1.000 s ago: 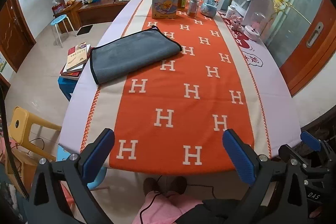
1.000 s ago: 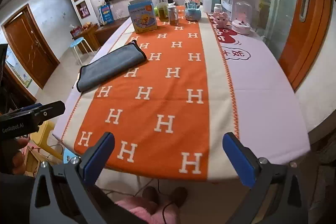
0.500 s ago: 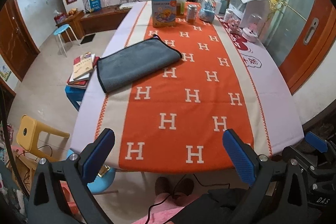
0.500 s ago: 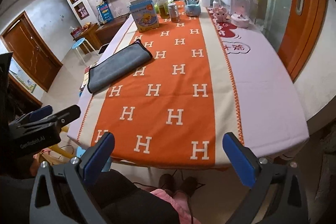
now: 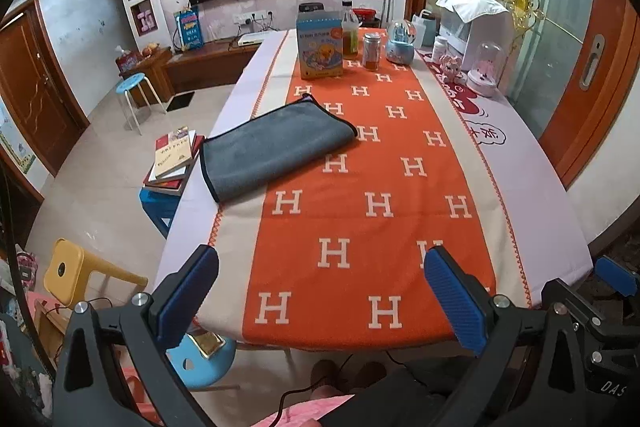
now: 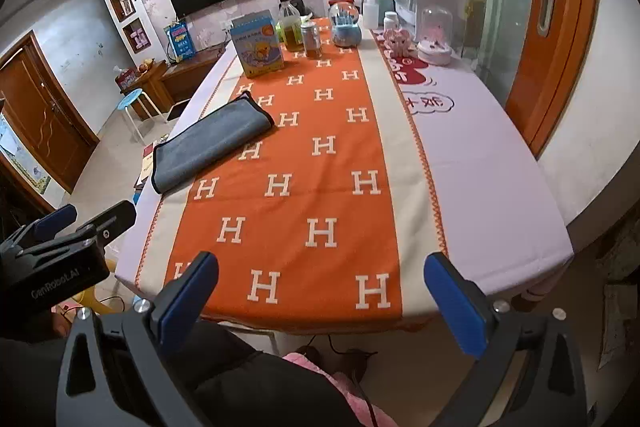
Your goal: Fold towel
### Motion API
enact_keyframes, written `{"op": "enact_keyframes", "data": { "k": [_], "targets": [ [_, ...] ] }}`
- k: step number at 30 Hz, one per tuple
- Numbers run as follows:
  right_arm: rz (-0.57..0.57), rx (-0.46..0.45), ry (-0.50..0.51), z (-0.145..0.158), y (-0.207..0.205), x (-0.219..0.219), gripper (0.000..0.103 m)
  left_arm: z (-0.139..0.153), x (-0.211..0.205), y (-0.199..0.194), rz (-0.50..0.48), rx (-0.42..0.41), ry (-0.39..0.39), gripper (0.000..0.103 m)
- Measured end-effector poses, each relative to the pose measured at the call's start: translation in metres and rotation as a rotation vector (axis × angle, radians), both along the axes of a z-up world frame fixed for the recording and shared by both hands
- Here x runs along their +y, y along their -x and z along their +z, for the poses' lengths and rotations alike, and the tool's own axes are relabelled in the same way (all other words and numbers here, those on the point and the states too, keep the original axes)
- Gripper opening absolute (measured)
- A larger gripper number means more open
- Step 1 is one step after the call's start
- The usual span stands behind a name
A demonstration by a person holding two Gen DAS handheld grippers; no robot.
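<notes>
A: Where's the grey towel (image 5: 276, 147)?

B: Folded, lying flat on the left side of the table (image 5: 532, 187), half on the orange H runner (image 5: 360, 227), w/ the picture box (image 5: 320, 45) and jars (image 5: 371, 51) beyond it at the far end.

A: And your grippers?

B: Your left gripper (image 5: 322, 301) is spread wide, nothing btwn the blue pads (image 5: 188, 295). Right gripper (image 6: 322, 301) same: wide apart, nothing held. Both hang off the near table edge, well apart from the towel.

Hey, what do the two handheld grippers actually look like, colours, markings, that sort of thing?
Both the left gripper and the right gripper have black angular frames with silver bolts and ribbed blue pads on the jaws. The left one's housing carries white "GenRobot.AI" lettering; the right one's shows "DAS".
</notes>
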State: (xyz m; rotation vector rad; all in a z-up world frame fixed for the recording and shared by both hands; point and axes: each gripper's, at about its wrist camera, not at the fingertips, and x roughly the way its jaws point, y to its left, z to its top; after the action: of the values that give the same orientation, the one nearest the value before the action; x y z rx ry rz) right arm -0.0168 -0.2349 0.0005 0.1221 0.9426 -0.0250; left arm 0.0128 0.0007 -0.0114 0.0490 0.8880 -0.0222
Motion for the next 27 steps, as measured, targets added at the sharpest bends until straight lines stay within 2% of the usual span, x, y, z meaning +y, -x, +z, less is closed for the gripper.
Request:
{"op": "enact_keyframes", "data": {
  "k": [10,27],
  "targets": [
    [0.007,-0.007,0.016,0.0008,-0.0027,0.0045,0.103,-0.0010,-0.0032,-0.0038,0.006,-0.004,-0.030,0.102],
    [0.011,0.018,0.024,-0.0054,-0.0099,0.0082,0.103,0.0000,-0.0022,-0.0036,0.009,-0.008,-0.034,0.102]
  ]
}}
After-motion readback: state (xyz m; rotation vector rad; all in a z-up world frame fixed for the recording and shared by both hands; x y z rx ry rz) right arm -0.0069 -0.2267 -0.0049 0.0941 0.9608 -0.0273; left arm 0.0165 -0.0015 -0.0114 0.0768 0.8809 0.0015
